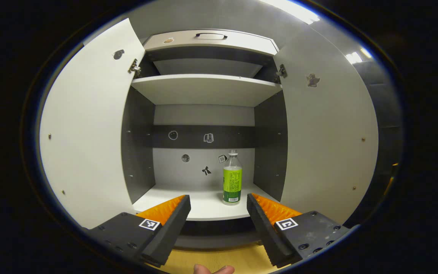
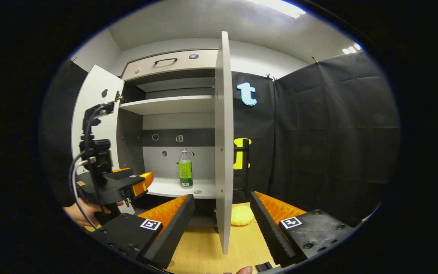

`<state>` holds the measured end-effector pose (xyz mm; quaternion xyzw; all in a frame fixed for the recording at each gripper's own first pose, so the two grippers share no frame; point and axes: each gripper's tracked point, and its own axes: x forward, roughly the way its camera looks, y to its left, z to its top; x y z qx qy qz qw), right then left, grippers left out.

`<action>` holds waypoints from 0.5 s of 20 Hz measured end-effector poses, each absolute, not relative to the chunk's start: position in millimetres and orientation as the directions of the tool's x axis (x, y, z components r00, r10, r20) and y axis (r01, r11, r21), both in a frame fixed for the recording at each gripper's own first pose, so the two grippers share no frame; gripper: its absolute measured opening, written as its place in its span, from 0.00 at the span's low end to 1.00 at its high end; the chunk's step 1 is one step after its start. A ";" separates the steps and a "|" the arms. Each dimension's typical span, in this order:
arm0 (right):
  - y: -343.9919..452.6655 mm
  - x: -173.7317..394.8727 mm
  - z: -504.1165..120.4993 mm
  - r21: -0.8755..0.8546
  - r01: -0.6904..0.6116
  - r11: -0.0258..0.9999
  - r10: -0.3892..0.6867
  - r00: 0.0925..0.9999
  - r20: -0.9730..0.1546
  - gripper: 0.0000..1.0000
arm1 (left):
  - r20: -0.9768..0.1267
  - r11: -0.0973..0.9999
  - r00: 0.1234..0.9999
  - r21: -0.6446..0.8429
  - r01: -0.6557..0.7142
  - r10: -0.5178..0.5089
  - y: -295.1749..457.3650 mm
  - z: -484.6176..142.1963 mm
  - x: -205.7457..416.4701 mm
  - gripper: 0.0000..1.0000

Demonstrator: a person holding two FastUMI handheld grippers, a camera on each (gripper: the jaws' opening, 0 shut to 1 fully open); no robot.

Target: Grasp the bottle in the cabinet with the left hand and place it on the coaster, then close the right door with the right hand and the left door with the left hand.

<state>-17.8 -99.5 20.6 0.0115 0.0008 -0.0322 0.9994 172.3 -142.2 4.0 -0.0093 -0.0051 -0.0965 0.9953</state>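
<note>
Left gripper view: bottle (image 1: 232,182) upright inside open cabinet (image 1: 203,89); both tools' jaws spread.

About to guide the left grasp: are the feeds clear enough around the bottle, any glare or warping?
Left gripper view: bottle sharp and evenly lit, ceiling light glare only at the top, fisheye bows both doors. Right gripper view: bottle small but crisp; right door edge-on; cabinet's lower recess in shadow.
</note>
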 end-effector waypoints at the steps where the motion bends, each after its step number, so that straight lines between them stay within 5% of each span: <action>1: -106.9 -17.3 20.6 0.022 0.072 0.997 -0.072 0.997 -0.002 0.98 | 0.011 0.980 0.980 -0.013 0.200 -0.200 -149.6 1.8 185.1 0.95; 10: -148.0 0.6 16.2 0.043 0.092 0.995 -0.092 0.996 -0.003 0.98 | -0.037 0.983 0.982 0.011 0.184 -0.183 -195.7 -17.1 302.2 0.95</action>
